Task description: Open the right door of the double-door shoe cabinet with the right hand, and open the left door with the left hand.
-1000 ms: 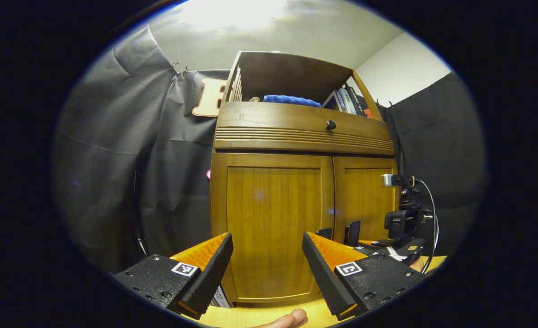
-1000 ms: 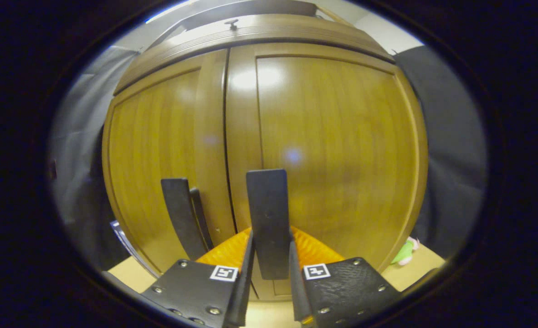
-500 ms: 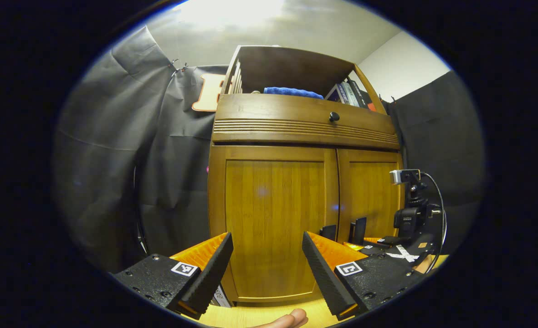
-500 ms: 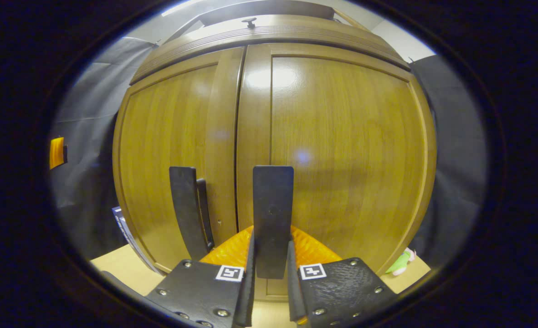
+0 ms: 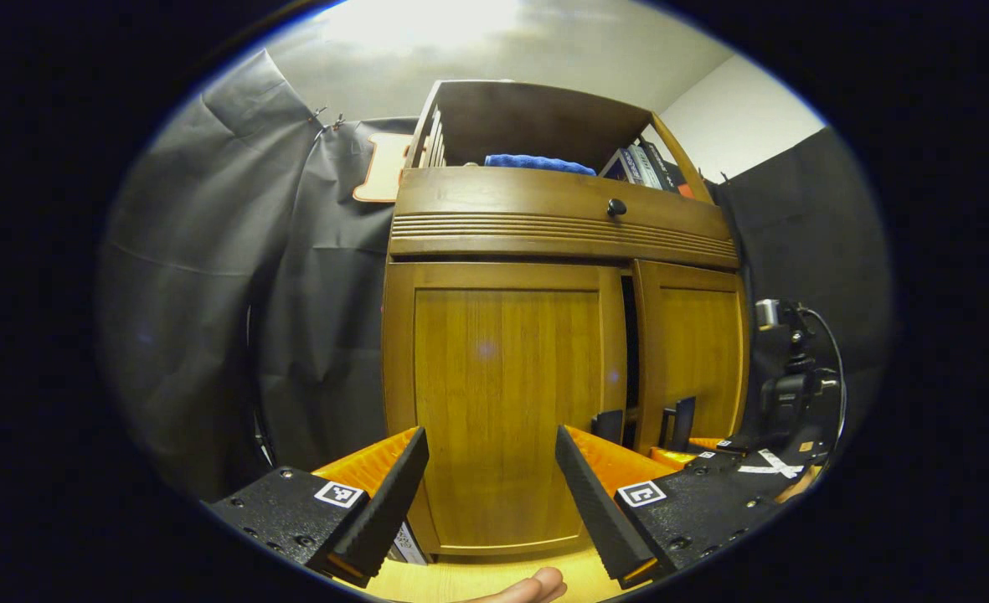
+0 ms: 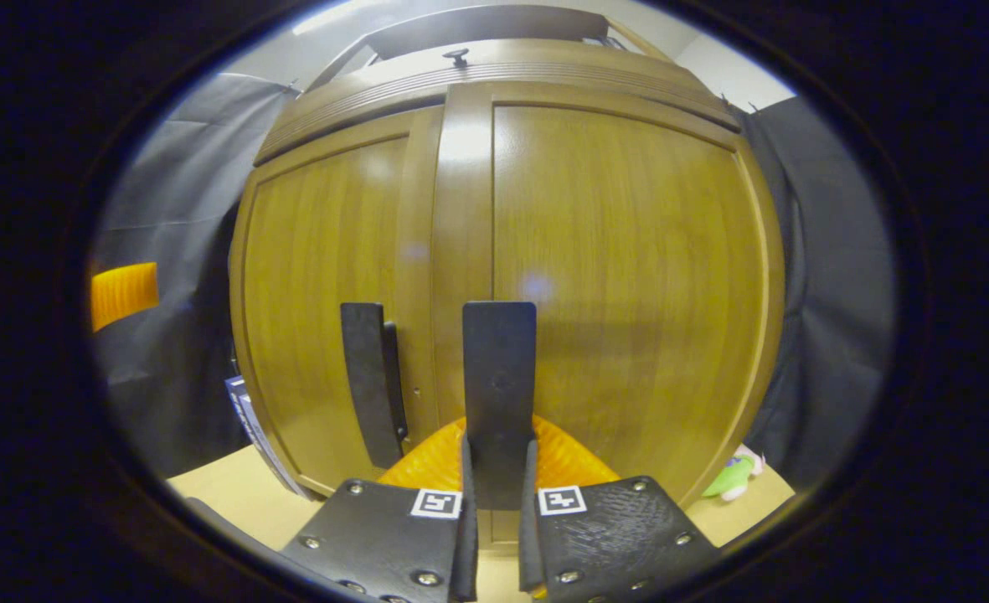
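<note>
Right tool [image 6: 498, 536] clamps the right door's handle [image 6: 499, 394]; left gripper view shows that door [image 5: 695, 343] ajar.

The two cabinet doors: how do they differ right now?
The right door stands slightly ajar, a dark gap beside it; the left door sits flush. The right gripper clamps the right door's black handle; the left door's handle is untouched. Both are golden wood.

Pale wooden floor [image 6: 234, 494] carries tall brown wooden shoe cabinet [image 5: 494, 402]; small green soft toy [image 6: 733, 476] lies beside cabinet's right side.
</note>
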A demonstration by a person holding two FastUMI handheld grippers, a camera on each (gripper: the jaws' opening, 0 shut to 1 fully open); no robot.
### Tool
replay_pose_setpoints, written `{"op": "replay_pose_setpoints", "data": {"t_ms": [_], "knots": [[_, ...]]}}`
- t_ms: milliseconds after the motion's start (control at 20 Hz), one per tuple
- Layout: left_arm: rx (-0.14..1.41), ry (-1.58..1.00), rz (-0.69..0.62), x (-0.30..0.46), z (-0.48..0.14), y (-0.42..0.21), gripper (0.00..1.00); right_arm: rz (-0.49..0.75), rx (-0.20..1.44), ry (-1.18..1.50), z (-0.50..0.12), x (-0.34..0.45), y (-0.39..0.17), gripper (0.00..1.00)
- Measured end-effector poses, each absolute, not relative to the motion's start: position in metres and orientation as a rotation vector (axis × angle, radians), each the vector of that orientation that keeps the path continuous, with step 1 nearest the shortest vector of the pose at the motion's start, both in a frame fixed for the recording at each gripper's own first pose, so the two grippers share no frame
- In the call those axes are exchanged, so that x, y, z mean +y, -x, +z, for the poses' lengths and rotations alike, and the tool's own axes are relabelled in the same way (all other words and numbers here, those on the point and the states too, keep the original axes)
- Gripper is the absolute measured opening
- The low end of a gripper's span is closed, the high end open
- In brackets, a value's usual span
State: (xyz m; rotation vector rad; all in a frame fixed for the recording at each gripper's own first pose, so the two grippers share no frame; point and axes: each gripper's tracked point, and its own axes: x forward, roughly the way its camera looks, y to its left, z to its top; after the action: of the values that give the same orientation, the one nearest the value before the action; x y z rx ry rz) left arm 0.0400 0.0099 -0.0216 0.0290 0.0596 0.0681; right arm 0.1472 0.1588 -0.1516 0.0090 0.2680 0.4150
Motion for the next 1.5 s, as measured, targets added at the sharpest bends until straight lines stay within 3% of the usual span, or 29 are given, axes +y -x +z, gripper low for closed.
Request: {"op": "replay_pose_setpoints", "data": {"t_ms": [300,550,900,1500], "knots": [[0.033,-0.007,0.053,0.002,-0.02,-0.036,0.94,0.443,0.288,-0.023,-0.145,0.133,-0.115,0.19],[-0.042,-0.055,0.018,-0.014,-0.011,-0.038,0.91,0.466,0.287,-0.042,-0.14,0.11,-0.095,0.19],[-0.013,-0.068,0.045,-0.014,-0.019,-0.04,0.96,0.468,0.276,-0.044,-0.134,0.073,-0.073,0.19],[0.022,-0.07,0.05,-0.023,-0.035,-0.049,0.95,0.412,0.256,-0.055,-0.125,0.014,-0.051,0.18]]}}
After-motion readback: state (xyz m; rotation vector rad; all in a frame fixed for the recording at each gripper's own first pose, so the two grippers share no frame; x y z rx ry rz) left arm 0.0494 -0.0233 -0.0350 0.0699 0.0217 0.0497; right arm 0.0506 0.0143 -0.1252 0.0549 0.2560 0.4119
